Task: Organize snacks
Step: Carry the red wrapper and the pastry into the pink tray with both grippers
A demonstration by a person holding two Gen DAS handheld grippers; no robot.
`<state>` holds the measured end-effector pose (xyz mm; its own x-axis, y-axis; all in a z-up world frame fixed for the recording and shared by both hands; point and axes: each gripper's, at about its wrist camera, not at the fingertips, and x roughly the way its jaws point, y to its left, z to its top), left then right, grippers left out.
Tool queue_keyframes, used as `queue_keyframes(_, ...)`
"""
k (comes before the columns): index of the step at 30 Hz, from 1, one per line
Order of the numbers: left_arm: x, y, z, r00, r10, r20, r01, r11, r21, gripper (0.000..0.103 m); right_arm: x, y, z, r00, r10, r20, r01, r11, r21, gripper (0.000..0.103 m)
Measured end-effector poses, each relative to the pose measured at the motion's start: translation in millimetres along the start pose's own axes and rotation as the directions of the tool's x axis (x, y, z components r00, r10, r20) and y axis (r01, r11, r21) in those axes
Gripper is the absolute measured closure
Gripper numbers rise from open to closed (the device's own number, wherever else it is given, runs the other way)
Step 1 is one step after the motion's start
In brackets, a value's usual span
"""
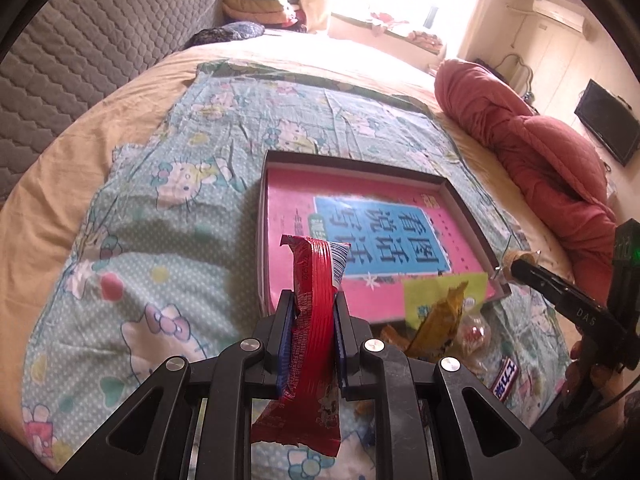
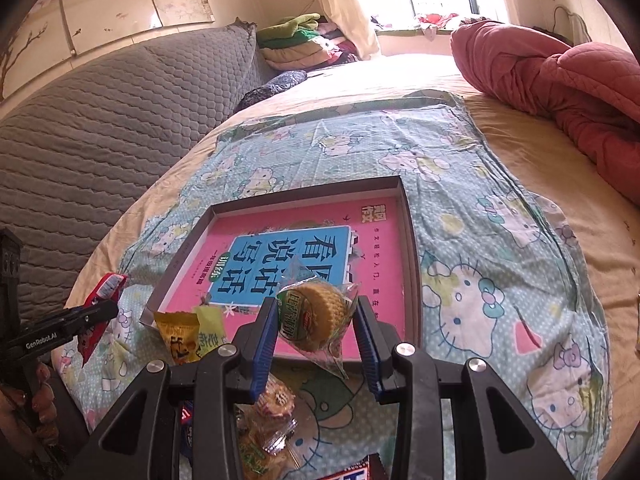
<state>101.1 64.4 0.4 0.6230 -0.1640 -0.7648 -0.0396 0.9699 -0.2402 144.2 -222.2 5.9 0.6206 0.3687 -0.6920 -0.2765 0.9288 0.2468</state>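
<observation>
My left gripper [image 1: 314, 300] is shut on a red snack packet [image 1: 314, 320], held upright above the bed just before the near edge of a shallow box [image 1: 468, 200] lined with a pink book. My right gripper [image 2: 316, 312] is shut on a clear-wrapped yellow cake [image 2: 316, 314], held over the box's near rim [image 2: 410, 248]. The left gripper with the red packet [image 2: 100, 308] also shows at the left of the right wrist view. A pile of loose snacks [image 2: 268, 420] lies on the cloth under the right gripper, with yellow packets [image 2: 180, 334] by the box corner.
The box lies on a Hello Kitty cloth [image 1: 180, 208] spread over a beige bed. A rolled red quilt [image 2: 560, 80] lies at the right, a grey padded headboard [image 2: 100, 128] at the left. Yellow and clear-wrapped snacks [image 1: 440, 320] lie near the box's front corner.
</observation>
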Motion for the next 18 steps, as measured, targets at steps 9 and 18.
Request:
queue_keyframes(9, 13, -3, 15, 1.000, -0.001, 0.013, 0.001, 1.000, 0.001, 0.085, 7, -2, 12, 1.000, 0.011, 0.016, -0.011, 1.000, -0.005, 0.065)
queue_keyframes(18, 31, -9, 25, 1.000, -0.022, -0.003, 0.022, 1.000, 0.003, 0.085, 15, -2, 17, 1.000, 0.014, 0.009, -0.014, 1.000, -0.013, 0.065)
